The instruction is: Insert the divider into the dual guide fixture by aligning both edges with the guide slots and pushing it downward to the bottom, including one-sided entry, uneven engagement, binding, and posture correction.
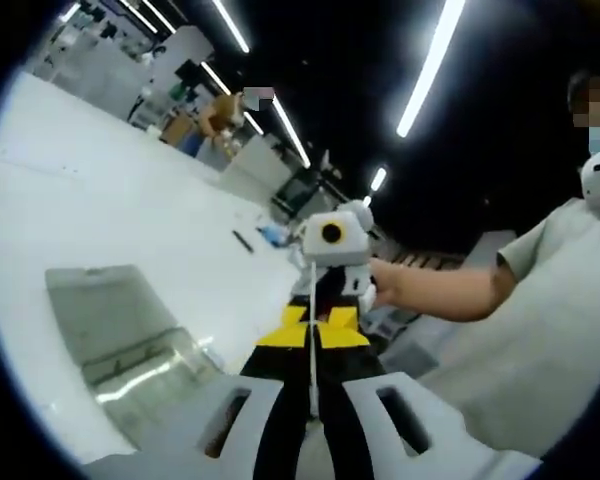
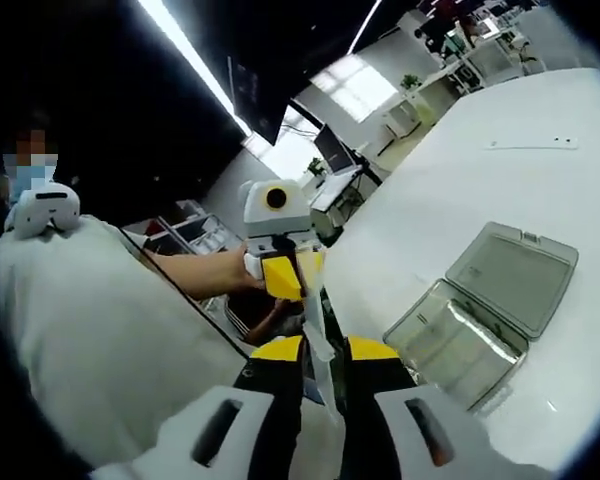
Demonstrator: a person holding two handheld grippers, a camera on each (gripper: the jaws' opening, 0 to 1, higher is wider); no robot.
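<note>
the divider (image 2: pixel 318 350), a thin translucent sheet seen edge-on, is held up in the air between the two tools, well above the white table (image 2: pixel 460 190). the right gripper (image 2: pixel 324 372) has its jaws pressed together on one end of the sheet, and the left gripper (image 2: pixel 298 282) meets it from the far side, jaws closed on the other end. in the left gripper view the sheet shows as a pale line (image 1: pixel 312 350) running from the left gripper (image 1: pixel 312 400) to the right gripper (image 1: pixel 320 310) facing it.

the move ahead turns on this: the fixture, a clear plastic box (image 2: pixel 460 345) with its hinged lid (image 2: pixel 515 272) lying open, sits on the table off to the side of the divider, below it and nearer the right gripper. the divider's long axis runs gripper to gripper, so it looks as if it must be carried over the box and levelled before either edge can meet a slot.

the right gripper view shows the box interior and the lid; the left gripper view shows the box (image 1: pixel 140 340) from a low angle, the slots too blurred to make out.
</note>
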